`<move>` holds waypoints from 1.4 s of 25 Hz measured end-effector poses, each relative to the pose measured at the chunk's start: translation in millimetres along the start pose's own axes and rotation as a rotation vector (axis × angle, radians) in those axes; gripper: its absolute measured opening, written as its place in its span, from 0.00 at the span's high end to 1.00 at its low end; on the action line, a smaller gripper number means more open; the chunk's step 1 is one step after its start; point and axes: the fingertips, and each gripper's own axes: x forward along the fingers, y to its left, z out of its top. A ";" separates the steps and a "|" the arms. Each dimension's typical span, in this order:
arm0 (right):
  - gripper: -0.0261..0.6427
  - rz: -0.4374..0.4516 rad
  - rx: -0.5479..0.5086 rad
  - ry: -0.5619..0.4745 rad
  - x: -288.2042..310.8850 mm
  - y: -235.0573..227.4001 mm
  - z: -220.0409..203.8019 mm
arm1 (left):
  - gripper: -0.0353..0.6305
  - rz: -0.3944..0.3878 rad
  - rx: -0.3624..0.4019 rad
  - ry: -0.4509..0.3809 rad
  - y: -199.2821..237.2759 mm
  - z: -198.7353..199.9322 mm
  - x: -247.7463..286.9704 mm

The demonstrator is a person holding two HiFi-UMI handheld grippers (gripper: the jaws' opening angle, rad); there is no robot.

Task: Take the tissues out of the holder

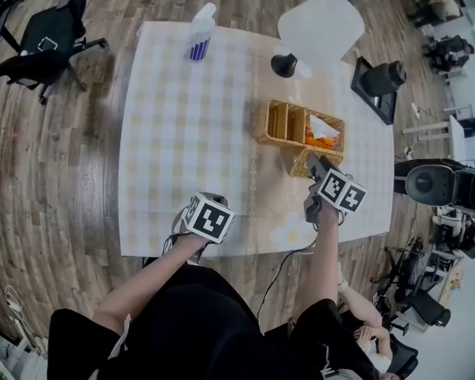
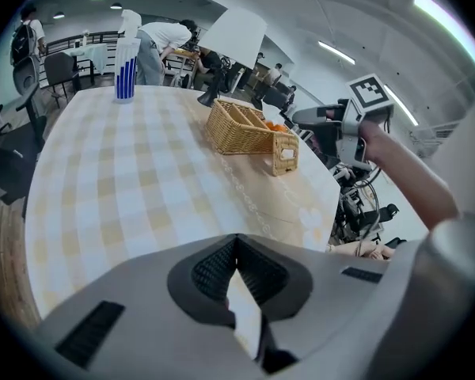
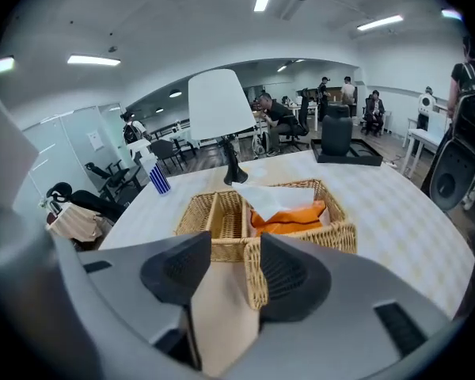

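Currently I am listing: left gripper (image 2: 236, 245), tongs pinched together, empty, hovering well short of the wicker holder (image 1: 279, 123); tissues (image 1: 323, 127), sitting in its right compartment; right gripper (image 3: 235, 252), tongs wide, empty, facing its near corner. Risk, I am judging: the unbraced holder lifting with the tissues.

The whole table (image 1: 182, 133) is viewed from steeply overhead in the head view. It is looked across from low over its near edge in the left gripper view, the wicker holder (image 2: 245, 131) being set far off at upper centre; the same holder is faced close up at centre frame in the right gripper view.
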 end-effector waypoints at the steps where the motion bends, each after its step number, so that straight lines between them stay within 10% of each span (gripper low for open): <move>1: 0.67 -0.005 -0.012 0.010 6.0 -4.7 5.7 | 0.95 0.001 -0.003 0.002 2.4 0.9 0.7; 35: 0.59 0.092 -0.768 0.475 120.1 -51.2 14.5 | 0.95 0.002 -0.103 0.051 26.6 15.0 33.4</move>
